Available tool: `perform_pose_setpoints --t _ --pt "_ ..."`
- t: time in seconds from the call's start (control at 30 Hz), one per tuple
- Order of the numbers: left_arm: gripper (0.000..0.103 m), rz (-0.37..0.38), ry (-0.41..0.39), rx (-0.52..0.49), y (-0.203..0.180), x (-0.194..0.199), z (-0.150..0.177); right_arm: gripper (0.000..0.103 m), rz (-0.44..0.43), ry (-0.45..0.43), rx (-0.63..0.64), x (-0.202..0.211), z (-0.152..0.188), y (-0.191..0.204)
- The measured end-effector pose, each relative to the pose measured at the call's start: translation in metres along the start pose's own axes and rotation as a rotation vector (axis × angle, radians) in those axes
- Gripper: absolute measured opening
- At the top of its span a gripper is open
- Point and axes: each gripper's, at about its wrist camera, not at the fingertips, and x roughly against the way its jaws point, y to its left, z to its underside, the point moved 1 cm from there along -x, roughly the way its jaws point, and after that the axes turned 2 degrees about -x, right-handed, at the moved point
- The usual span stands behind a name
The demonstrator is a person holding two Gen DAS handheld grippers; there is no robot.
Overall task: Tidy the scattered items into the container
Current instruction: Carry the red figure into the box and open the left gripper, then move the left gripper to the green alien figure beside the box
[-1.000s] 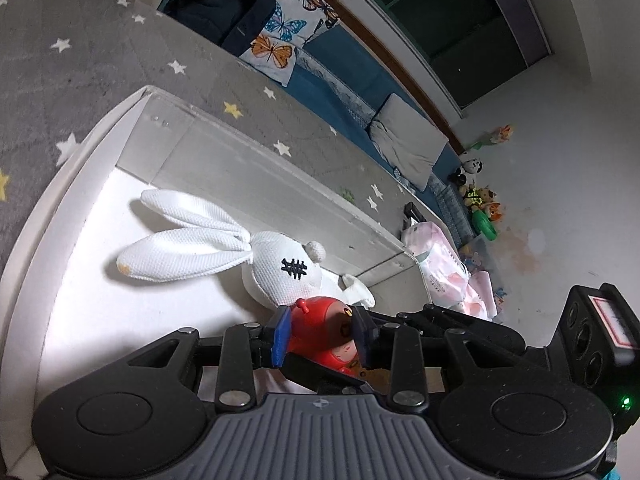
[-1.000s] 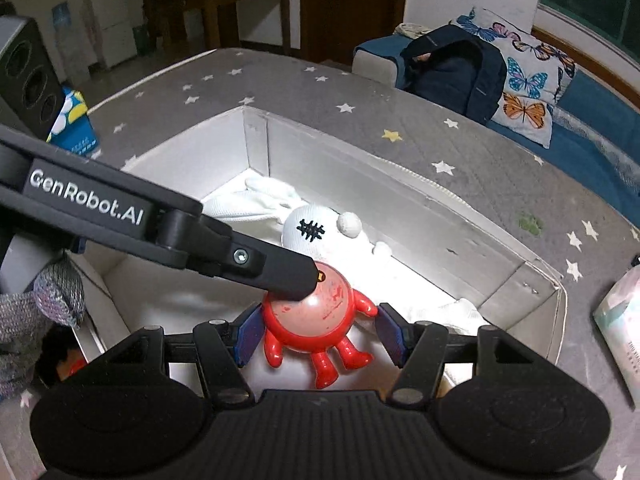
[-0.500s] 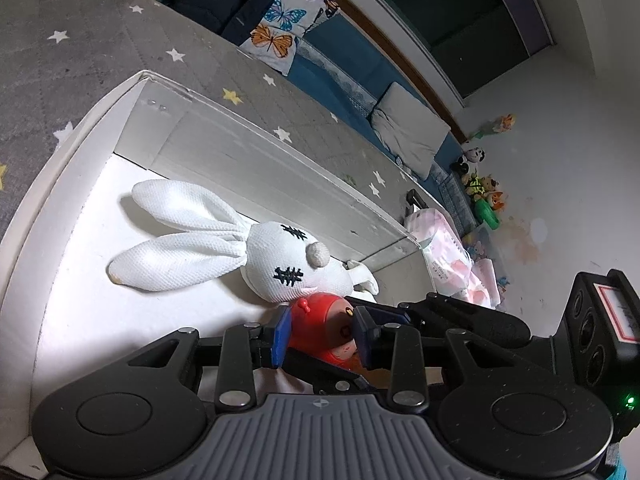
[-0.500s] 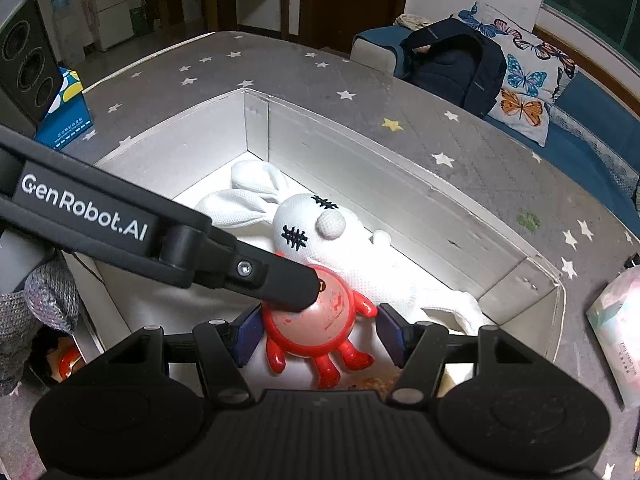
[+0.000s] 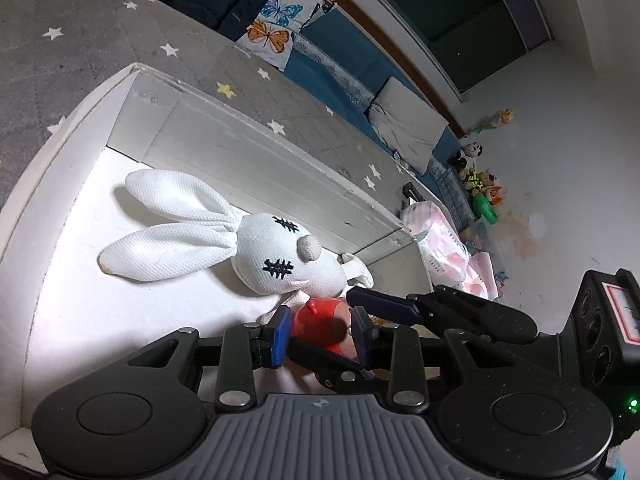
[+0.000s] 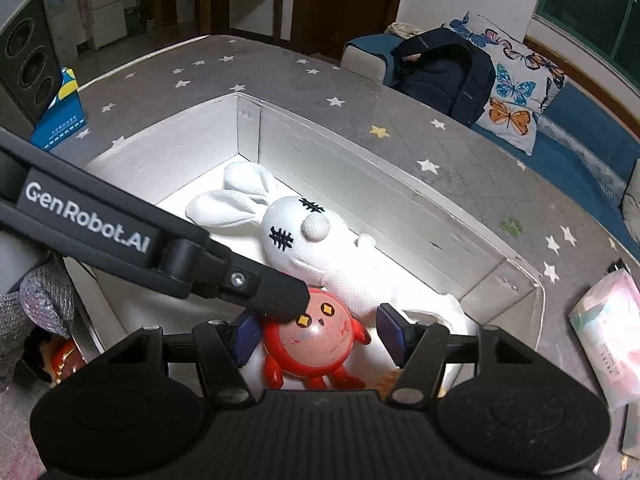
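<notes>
A red round toy with small legs (image 6: 310, 350) lies in the white box (image 6: 400, 196), against a white plush rabbit (image 6: 304, 236). My left gripper (image 5: 322, 336) has its blue pads on either side of the red toy (image 5: 324, 322) and looks shut on it. My right gripper (image 6: 316, 336) is open, with its pads wide on either side of the same toy and not touching it. The rabbit (image 5: 224, 240) lies on the box floor (image 5: 100, 300).
The box stands on a grey star-patterned mat (image 6: 320, 80). A pink tissue pack (image 6: 608, 320) lies right of the box. A blue carton (image 6: 60, 120) and a speaker (image 6: 24, 52) stand to the left. A dark backpack (image 6: 444, 68) and butterfly pillow (image 6: 516, 96) lie behind.
Both grippers have moved back and up a little. The rabbit's face has rolled upward. The right gripper's pads stand wider apart from the red toy.
</notes>
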Motion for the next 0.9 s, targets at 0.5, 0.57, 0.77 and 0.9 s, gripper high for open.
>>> perform_pose_setpoints --t 0.5,0.57,0.77,0.9 --pt "0.035 0.015 -0.122 -0.099 -0.024 0.064 0.027 0.063 -0.039 -0.228 -0.074 0.087 0.035 0.008" --pt "0.035 0.014 -0.137 -0.117 -0.029 0.073 0.033 0.063 -0.049 -0.254 -0.071 0.098 0.042 0.013" --pt "0.035 0.018 -0.179 -0.153 -0.037 0.097 0.056 0.063 -0.085 -0.299 -0.075 0.119 0.069 0.030" --pt "0.035 0.022 -0.188 -0.162 -0.040 0.106 0.071 0.063 -0.098 -0.296 -0.076 0.119 0.088 0.039"
